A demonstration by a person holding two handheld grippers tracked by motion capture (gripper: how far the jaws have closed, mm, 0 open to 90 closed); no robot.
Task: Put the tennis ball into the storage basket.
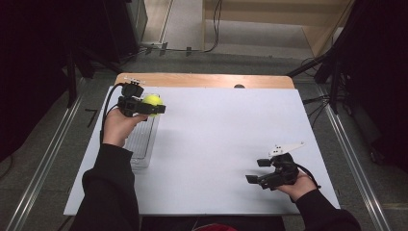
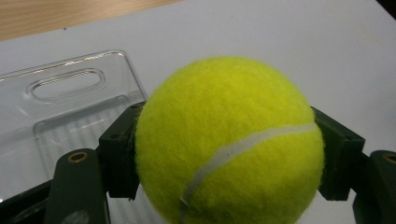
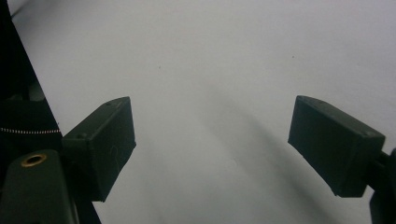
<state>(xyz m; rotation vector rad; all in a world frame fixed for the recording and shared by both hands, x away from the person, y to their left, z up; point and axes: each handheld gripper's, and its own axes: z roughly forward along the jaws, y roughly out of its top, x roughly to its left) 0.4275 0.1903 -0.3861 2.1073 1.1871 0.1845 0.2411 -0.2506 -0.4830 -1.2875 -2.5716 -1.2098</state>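
In the high view, a yellow tennis ball (image 1: 153,101) is seen clamped in the left gripper (image 1: 155,107), which is held above the far end of a clear plastic tray (image 1: 144,144) at the left side of the bench (image 1: 221,144). The ball is lifted, not resting on anything, so the pick-up can be judged done; the setting-down, most likely into the tray, is left to do. The right gripper (image 1: 256,171) is held low over the near right part of the bench, well apart from the ball, with nothing between its jaws.

In the left gripper view, the tennis ball (image 2: 229,140) is pressed between the two jaws, one on each flank. Beyond and below it the tray (image 2: 70,93) is seen, with a slot handle moulded into its end and a ribbed floor; it appears to hold nothing, though its near part is hidden by the ball. A white seam can be followed across the felt, but no brand print or writing is visible on the side shown.

In the right gripper view, the jaws of the right gripper (image 3: 212,149) are spread wide over bare white surface. No label or text can be read here.
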